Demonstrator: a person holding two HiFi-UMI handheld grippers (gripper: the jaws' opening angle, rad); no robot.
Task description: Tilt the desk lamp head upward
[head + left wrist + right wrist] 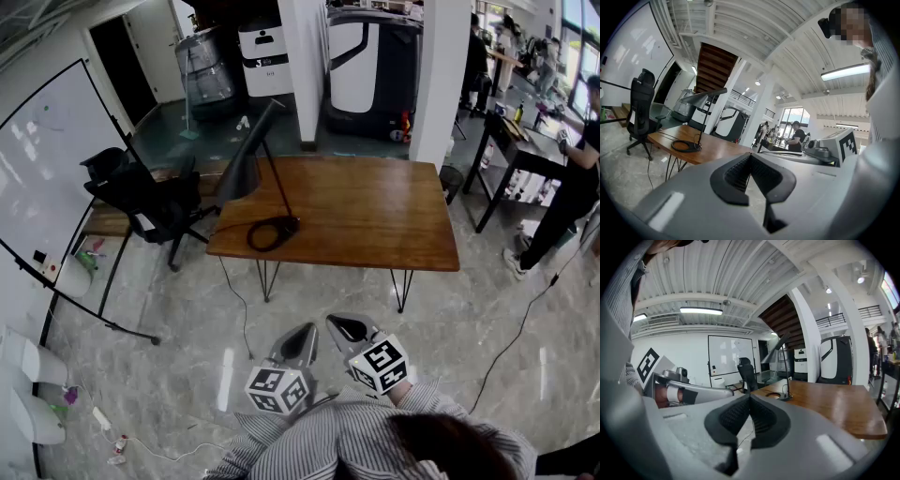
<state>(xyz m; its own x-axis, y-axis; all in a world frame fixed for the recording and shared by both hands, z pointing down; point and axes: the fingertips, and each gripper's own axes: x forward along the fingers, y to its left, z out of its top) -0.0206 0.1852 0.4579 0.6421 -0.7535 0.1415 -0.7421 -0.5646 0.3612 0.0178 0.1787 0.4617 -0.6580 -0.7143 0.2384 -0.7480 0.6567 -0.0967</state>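
A black desk lamp stands at the left end of a wooden table (pixel 375 216). Its ring base (pixel 272 231) rests on the top, a thin stem rises from it, and the cone head (pixel 246 157) slopes down to the left. The lamp head (pixel 704 95) also shows in the left gripper view, and the lamp head (pixel 776 348) in the right gripper view. My left gripper (pixel 302 339) and right gripper (pixel 345 327) are held close to my chest, well short of the table. Both are shut with nothing between the jaws.
A black office chair (pixel 145 202) stands left of the table, beside a whiteboard (pixel 47 178). A cable (pixel 234 291) hangs from the table's left edge to the floor. A person (pixel 572 178) stands at a dark desk on the right. A white pillar (pixel 441 75) rises behind the table.
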